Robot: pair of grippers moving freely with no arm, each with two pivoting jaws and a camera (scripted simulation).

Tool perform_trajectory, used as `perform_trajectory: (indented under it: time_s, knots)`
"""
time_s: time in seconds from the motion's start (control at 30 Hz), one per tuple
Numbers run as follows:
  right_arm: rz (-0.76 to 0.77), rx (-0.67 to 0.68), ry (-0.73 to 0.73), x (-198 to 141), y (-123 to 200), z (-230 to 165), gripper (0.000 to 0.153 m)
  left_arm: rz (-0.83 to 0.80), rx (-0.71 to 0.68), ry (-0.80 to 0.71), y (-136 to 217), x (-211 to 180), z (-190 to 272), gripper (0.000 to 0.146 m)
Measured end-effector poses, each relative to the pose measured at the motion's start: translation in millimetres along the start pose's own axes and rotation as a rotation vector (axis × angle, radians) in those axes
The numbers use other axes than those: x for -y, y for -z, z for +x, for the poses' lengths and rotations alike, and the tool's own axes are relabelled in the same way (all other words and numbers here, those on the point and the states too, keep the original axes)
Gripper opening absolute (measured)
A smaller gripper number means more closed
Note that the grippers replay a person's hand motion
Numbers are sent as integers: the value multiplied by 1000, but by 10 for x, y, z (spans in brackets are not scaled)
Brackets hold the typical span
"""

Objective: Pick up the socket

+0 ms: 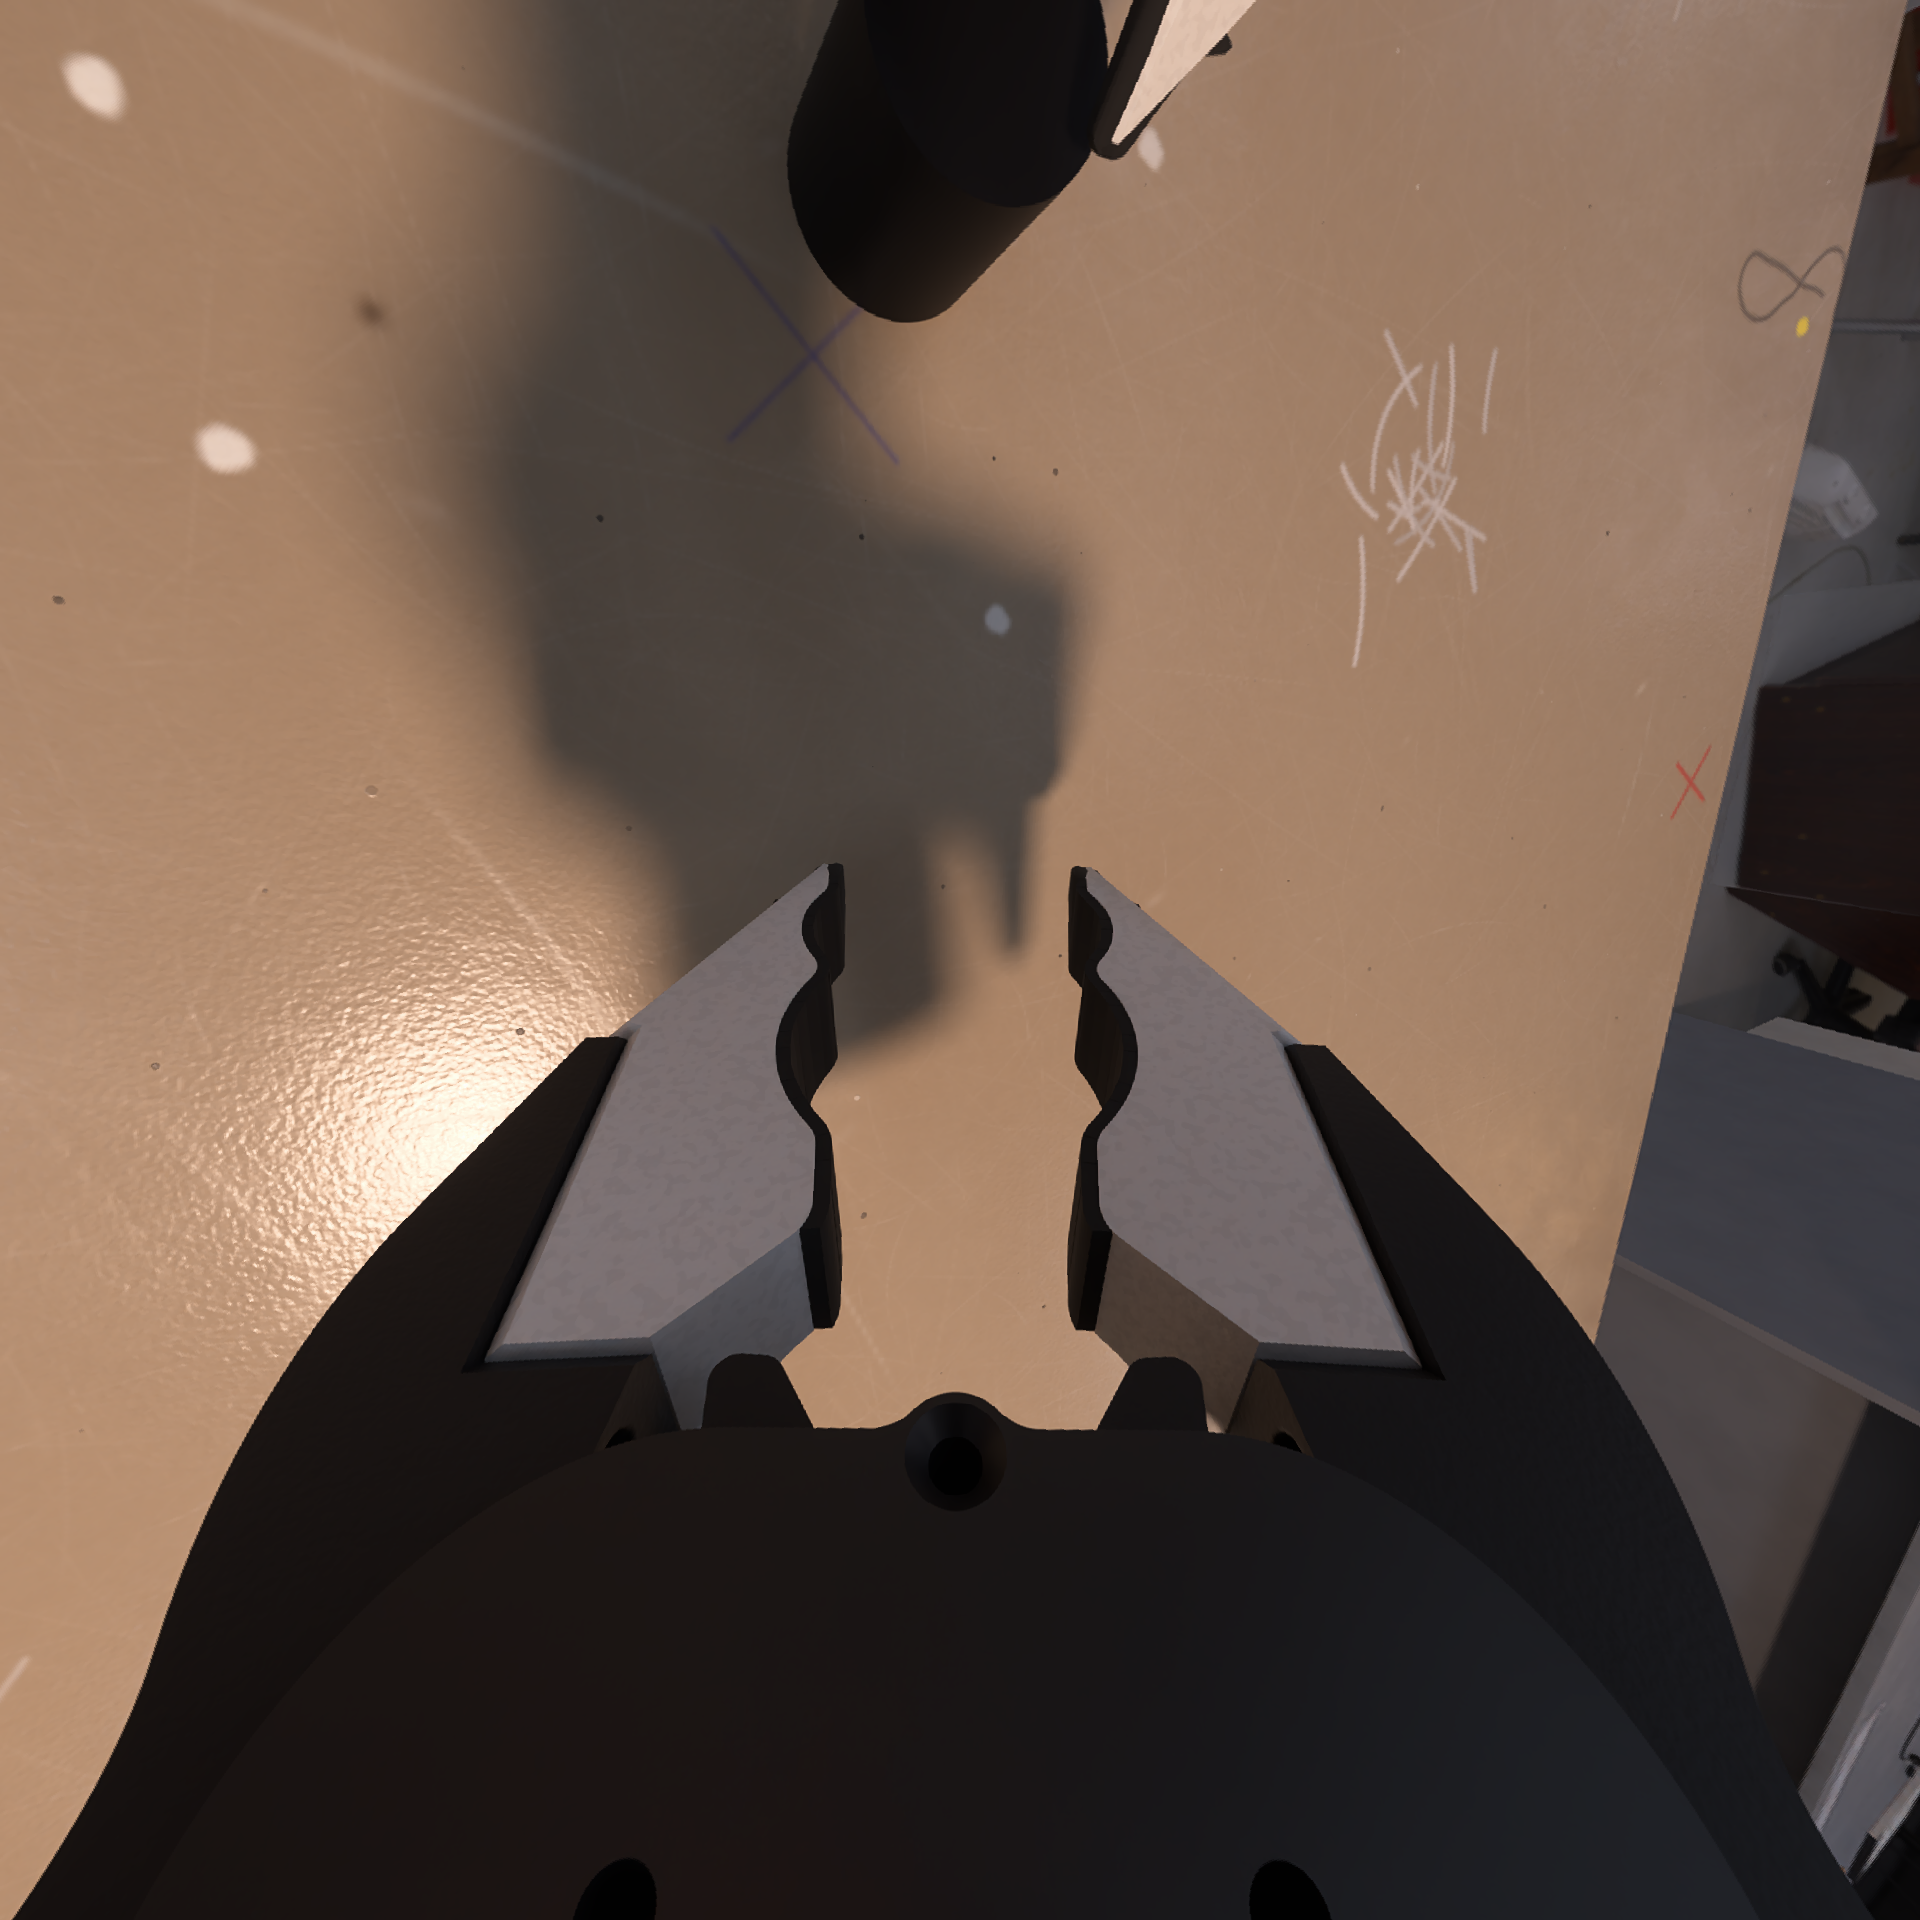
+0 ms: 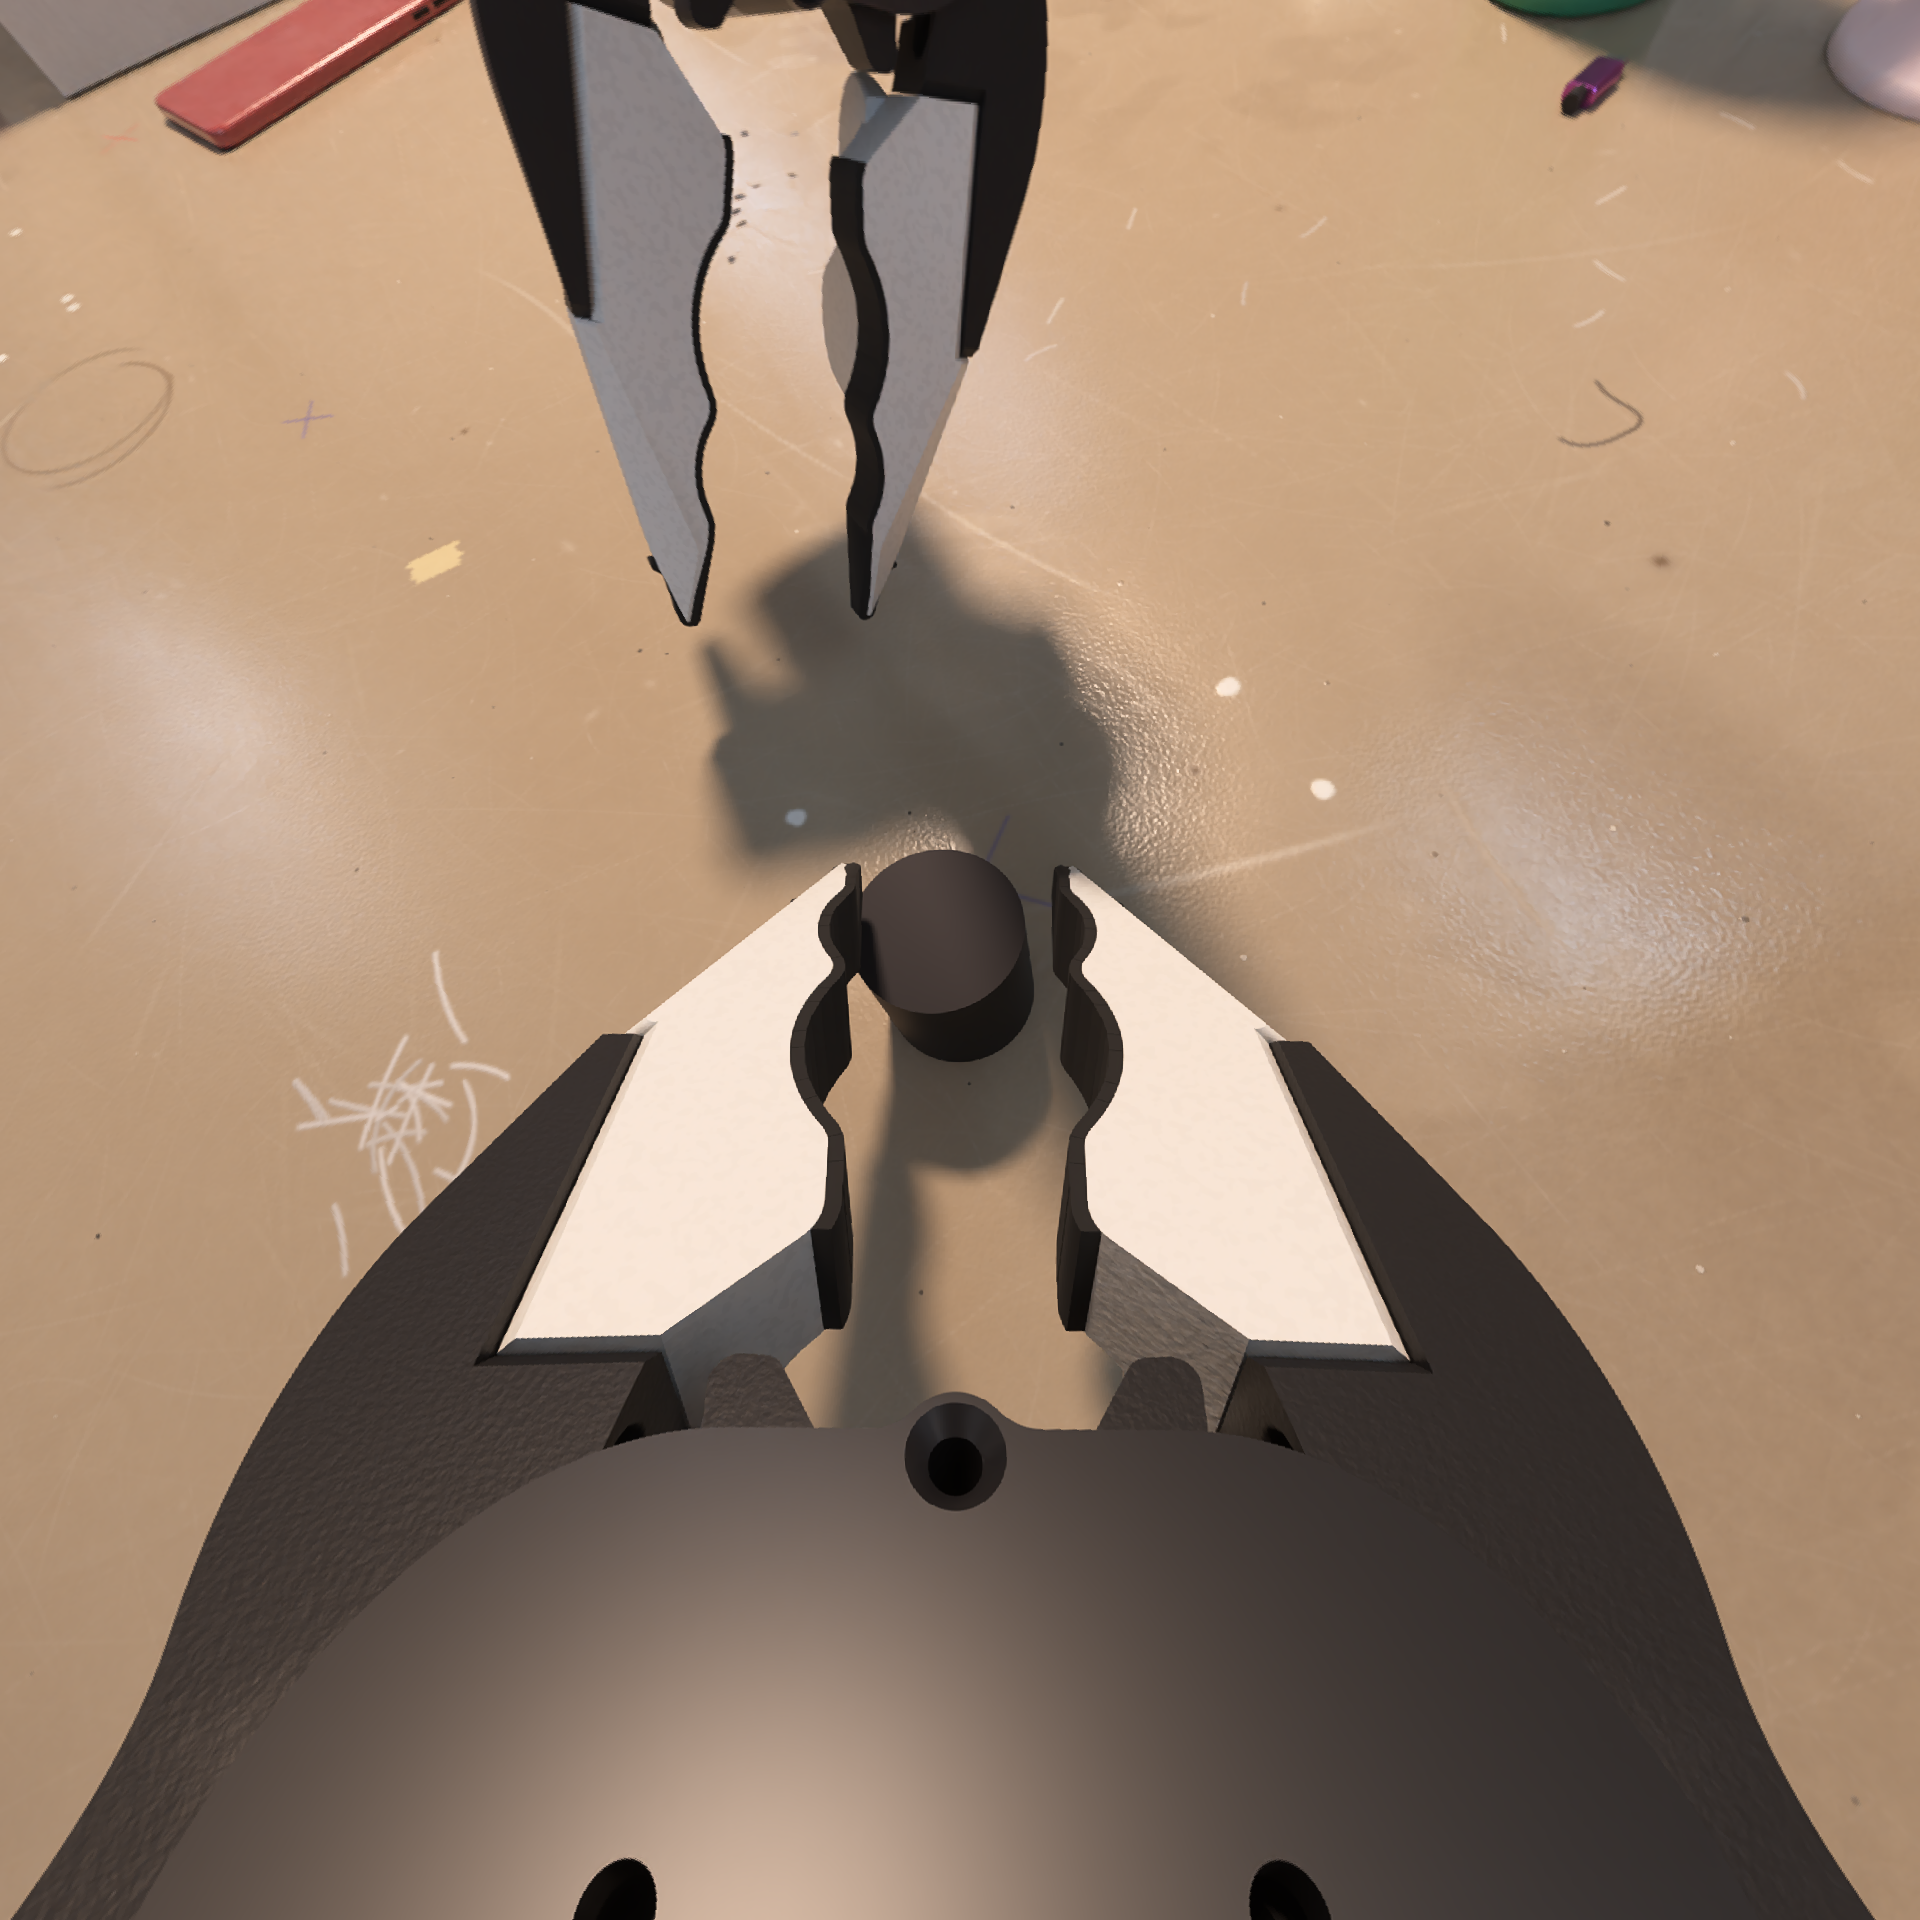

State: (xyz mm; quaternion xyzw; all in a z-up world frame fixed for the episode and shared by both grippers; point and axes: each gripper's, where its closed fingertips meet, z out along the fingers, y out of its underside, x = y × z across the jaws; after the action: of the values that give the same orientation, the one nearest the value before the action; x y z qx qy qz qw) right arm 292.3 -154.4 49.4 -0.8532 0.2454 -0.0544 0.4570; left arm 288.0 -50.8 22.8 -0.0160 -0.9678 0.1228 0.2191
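Between the fingertips of the right gripper (image 2: 956,883) sits the socket (image 2: 951,961), a short dark cylinder standing on the tan table (image 2: 1455,935). Going left to right across the right wrist view: white scratch marks (image 2: 400,1112) lie on the table just off the left finger, then that finger's tip, which looks to be touching or nearly touching the socket's side, though the contact line is too dark to be sure. Next comes the socket, then a visible gap, then the right finger. So the jaws stand apart, around the socket but not clamped on it.

Ahead of the right gripper, the left gripper (image 2: 774,613) hangs above the table with its tips pointing down, its jaws also apart and holding nothing. Far off to its left lies a flat red object (image 2: 301,68); far to its right is a small purple item (image 2: 1595,85).

From the left wrist view, the left gripper (image 1: 956,883) hovers over bare table with its shadow ahead, and the socket (image 1: 935,156) shows dark at the top edge beside a pale finger of the right gripper (image 1: 1164,73).
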Motion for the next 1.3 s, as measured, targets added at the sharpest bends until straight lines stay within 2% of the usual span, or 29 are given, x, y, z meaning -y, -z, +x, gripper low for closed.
perform_trajectory:
  time_s: [0.17,0.4,0.53,0.67,0.93,1.03,1.17,1.23,1.3]
  knots:
    - [-45,-23,-62,-64,-36,48,45,-3,2,7,17,-13,-14,43]
    - [-12,-102,-169,-129,-6,70,75,-4,6,15,34,-63,23,43]
    - [-32,-191,-177,-200,17,113,86,-2,4,16,32,-63,22,43]
    - [-31,-162,-216,-231,-54,45,92,-7,7,18,28,-63,24,43]
    - [-112,-249,-143,-285,-183,29,104,-9,10,18,23,-67,24,43]
    - [-125,-291,-113,-278,-206,88,105,-12,11,17,18,-67,27,43]
    - [-122,-245,-149,-278,-217,109,100,-13,14,16,19,-64,31,43]
    - [-114,-218,-159,-279,-210,86,91,-13,17,15,22,-63,33,43]
    - [-112,-197,-151,-287,-200,46,70,-11,19,15,26,-63,34,43]
